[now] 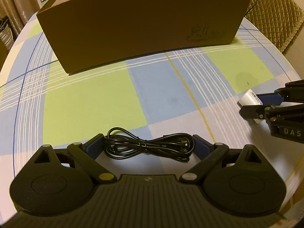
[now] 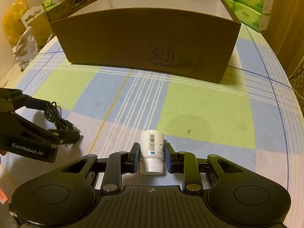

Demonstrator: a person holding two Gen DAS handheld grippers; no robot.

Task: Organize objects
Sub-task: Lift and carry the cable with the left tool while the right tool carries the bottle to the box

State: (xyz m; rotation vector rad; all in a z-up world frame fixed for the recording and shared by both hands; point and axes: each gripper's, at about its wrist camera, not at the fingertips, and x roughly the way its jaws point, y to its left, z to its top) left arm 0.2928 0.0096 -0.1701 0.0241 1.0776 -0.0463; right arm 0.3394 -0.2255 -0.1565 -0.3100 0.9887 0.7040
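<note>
A bundled black cable point(image 1: 149, 146) is seen lying on the checked tablecloth point(image 1: 91, 102) between the spread blue pads of the left gripper point(image 1: 149, 143). The pads sit at the two ends of the bundle; whether they press on it cannot be told.

A small white bottle point(image 2: 152, 152) with a barcode label is lying on its side between the fingers of the right gripper point(image 2: 151, 156), its cap turned toward the camera. The pads are set close on either side of the bottle; a firm grip cannot be confirmed.

A large brown cardboard box point(image 2: 144, 41), open at the top with a white inside, is placed on the table beyond both grippers, well apart from them. Green tissue packs point(image 2: 245, 1) are stacked behind it.
</note>
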